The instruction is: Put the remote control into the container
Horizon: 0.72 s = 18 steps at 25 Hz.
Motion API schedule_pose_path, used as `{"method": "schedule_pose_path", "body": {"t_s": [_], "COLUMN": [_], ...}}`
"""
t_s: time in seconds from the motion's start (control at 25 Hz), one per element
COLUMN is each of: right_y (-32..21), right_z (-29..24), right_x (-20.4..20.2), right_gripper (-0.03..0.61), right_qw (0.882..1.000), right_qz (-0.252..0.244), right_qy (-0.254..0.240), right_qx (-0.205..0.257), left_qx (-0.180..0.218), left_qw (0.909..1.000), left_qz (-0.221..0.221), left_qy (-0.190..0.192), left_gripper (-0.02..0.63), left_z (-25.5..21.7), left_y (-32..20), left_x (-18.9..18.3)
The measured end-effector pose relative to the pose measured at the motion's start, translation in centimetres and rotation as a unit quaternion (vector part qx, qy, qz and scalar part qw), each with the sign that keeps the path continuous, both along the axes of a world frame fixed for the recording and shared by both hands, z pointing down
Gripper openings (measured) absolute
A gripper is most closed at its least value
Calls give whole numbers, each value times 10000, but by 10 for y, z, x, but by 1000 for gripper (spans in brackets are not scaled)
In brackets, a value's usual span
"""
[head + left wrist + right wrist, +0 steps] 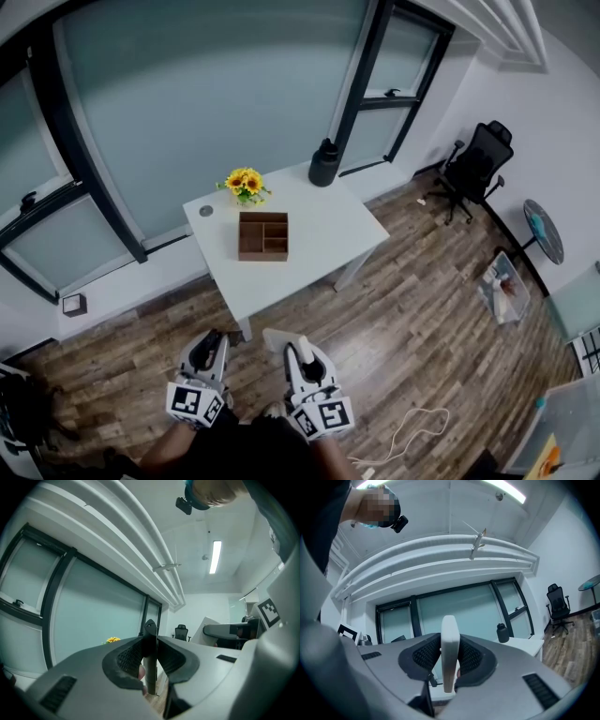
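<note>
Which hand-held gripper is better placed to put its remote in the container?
Probably the right hand-held gripper: its white remote looks nearer the container than the black remote in the left hand-held gripper.

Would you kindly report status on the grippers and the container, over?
Left gripper shut on black remote. Right gripper shut on white remote. Wooden container on table, ahead, looks empty. Nothing seen in the way.

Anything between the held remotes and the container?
Nothing visible. Only floor and tabletop lie between the container and the black remote in the left gripper or the white remote in the right gripper; flowers and bottle stand beyond it.
</note>
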State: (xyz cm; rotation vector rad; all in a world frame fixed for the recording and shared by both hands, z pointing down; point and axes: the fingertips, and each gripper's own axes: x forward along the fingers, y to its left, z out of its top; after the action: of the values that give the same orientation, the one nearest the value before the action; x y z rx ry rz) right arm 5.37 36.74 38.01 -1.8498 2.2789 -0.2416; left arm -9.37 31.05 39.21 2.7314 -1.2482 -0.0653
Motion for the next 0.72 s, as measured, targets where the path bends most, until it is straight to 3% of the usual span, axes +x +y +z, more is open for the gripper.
{"method": "schedule_pose_path", "body": {"t_s": [0.52, 0.72], "right_y": [2, -8], "right_z": [0, 4], "right_x": [22, 21], "right_gripper": [94, 94], "right_qw": [9997, 9997], "right_qz": [-212, -217], "right_qy": [-80, -95], "right_qx": [26, 31], "left_qx": [-58, 101], "left_qw": [9995, 9993], "left_qz": [-318, -347], "left_qy": [-53, -92], "left_gripper": [86, 86], "left_z": [2, -5], "left_y": [20, 4], "left_x": [18, 16]}}
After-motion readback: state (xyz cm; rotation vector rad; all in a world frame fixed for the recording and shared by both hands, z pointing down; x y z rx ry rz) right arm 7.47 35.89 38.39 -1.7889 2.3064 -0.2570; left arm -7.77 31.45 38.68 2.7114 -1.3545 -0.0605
